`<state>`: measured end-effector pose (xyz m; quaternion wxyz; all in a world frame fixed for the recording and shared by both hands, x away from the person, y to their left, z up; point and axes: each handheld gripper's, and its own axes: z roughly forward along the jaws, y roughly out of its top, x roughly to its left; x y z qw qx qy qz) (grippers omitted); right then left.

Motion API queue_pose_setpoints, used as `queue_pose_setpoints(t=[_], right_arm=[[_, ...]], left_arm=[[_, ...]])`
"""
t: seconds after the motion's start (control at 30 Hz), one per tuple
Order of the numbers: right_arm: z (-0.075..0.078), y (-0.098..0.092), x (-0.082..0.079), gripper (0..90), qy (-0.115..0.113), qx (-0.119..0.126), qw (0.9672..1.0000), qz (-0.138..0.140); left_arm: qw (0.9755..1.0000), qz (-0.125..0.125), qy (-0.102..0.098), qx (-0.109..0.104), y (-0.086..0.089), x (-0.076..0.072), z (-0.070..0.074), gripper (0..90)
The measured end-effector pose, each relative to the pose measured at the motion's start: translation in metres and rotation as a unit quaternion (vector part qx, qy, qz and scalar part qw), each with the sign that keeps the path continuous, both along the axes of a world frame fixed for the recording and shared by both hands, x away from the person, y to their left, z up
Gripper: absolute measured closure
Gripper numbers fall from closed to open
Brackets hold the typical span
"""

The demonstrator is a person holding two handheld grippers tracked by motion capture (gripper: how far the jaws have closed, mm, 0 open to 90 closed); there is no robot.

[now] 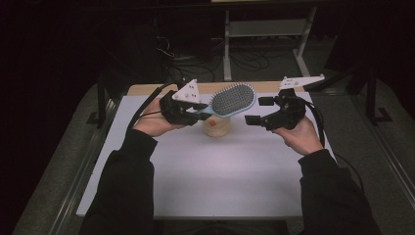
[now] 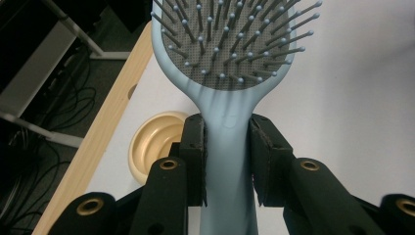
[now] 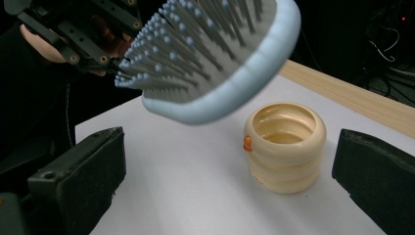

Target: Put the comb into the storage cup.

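While its smooth blue handle sits clamped in the left tool [image 2: 227, 161], the bristled oval hairbrush [image 1: 234, 99] hovers over a ribbed cream cup [image 3: 285, 147]; the right tool [image 3: 240, 181] gapes wide, empty.

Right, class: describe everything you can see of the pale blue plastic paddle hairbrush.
The pale blue plastic paddle hairbrush has a broad oval head, a grey perforated cushion and thin pins with small ball tips, facing upward. Its slim handle is clamped between the black pads of the left gripper, which holds it in the air, roughly level. The head hangs over the cream ribbed cup without touching it. Nothing else touches the brush.
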<state>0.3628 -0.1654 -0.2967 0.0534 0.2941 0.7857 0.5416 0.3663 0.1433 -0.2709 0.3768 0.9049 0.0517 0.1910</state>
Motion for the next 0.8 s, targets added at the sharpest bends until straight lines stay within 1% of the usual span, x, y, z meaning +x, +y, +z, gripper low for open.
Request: queue_pose_setpoints(t=[0.1,0.2,0.3,0.5,0.53,0.57,0.6,0.63,0.67,0.7,0.77,0.8], right_arm=[[0.005,0.003,0.001,0.0,-0.001,-0.006,1.0,-0.002],[0.009,0.005,0.004,0.0,0.005,0.004,1.0,0.001],[0.012,0.009,0.006,0.0,0.009,0.015,0.9998,0.004],[0.017,0.016,0.009,0.0,0.011,0.013,0.9999,0.004],[0.018,0.017,0.01,0.0,0.01,0.011,0.9999,0.004],[0.02,0.018,0.01,3.1,0.014,0.013,0.9998,0.006],[0.021,0.018,0.01,4.6,0.016,0.018,0.9997,0.008],[0.022,0.019,0.011,6.4,0.021,0.028,0.9993,0.012],[0.023,0.019,0.012,10.0,0.029,0.038,0.9987,0.019],[0.024,0.02,0.013,15.6,0.037,0.042,0.9981,0.025],[0.025,0.02,0.015,16.1,0.051,0.052,0.997,0.027],[0.026,0.02,0.017,16.6,0.061,0.067,0.9956,0.026]], left_arm=[[1.0,-0.002,-0.006,0.0,-0.001,0.0,0.0,70.4],[0.9999,-0.002,-0.007,-0.009,-0.002,0.0,-0.001,70.4],[0.9999,-0.001,-0.01,-0.012,-0.003,0.0,-0.002,70.4],[0.9998,0.0,-0.012,-0.015,-0.004,0.001,-0.004,70.4],[0.9997,0.001,-0.018,-0.018,-0.003,0.001,-0.004,70.4],[0.9996,0.002,-0.022,-0.02,-0.003,0.001,-0.004,70.4],[0.9994,0.002,-0.025,-0.025,-0.002,0.0,-0.005,70.4],[0.9992,0.003,-0.028,-0.029,-0.001,0.0,-0.005,70.4],[0.9991,0.003,-0.029,-0.029,-0.001,0.0,-0.005,70.4],[0.9991,0.004,-0.031,-0.03,-0.001,0.0,-0.005,70.4],[0.9991,0.005,-0.031,-0.029,-0.001,0.001,-0.005,70.4],[0.999,0.005,-0.03,-0.031,-0.001,0.001,-0.005,70.4]])
